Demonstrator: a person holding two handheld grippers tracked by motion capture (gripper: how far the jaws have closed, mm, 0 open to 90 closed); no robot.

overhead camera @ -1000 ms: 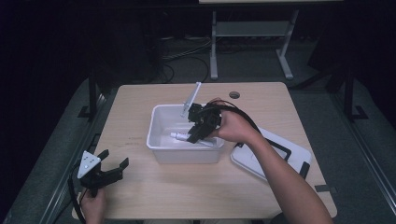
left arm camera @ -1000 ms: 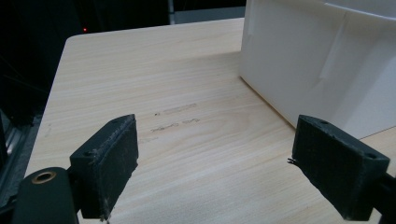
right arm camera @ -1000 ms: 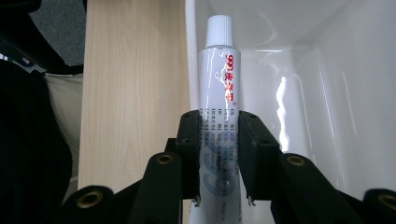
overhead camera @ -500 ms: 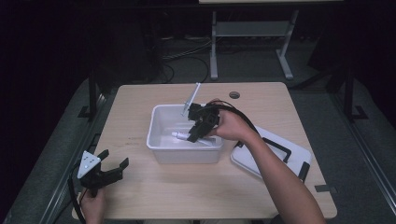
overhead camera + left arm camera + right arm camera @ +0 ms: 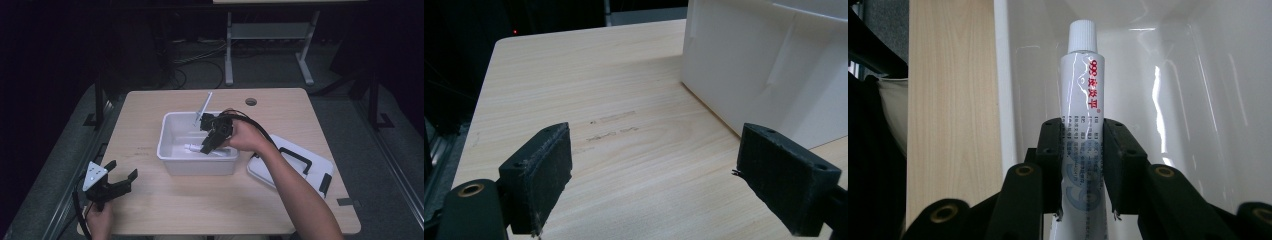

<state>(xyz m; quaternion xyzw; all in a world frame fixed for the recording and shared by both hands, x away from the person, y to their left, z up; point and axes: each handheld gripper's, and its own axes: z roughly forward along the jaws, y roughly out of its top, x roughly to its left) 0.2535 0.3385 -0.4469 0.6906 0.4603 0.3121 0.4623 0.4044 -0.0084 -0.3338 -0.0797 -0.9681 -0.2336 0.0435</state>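
Note:
A white tube (image 5: 1080, 90) with red print and a white cap sits between the pads of my right gripper (image 5: 1082, 165), which is shut on it. The tube points cap-first into a white plastic bin (image 5: 1173, 100). In the high view the right gripper (image 5: 206, 146) reaches down inside the bin (image 5: 165, 132) at mid-table, with the tube (image 5: 192, 147) low above the bin floor. My left gripper (image 5: 122, 170) rests near the table's front left corner, open and holding nothing. From the left gripper (image 5: 669, 170) I see bare wood and the bin's outer wall (image 5: 749, 75).
The bin's white lid (image 5: 300, 162) with black handles lies flat to the right of the bin. A thin white stick (image 5: 204, 107) leans at the bin's far rim. A cable hole (image 5: 251, 101) sits near the table's far edge. Dark floor surrounds the table.
My right gripper has sunk a little deeper into the bin with the tube still in its grip. The left gripper has stayed where it was.

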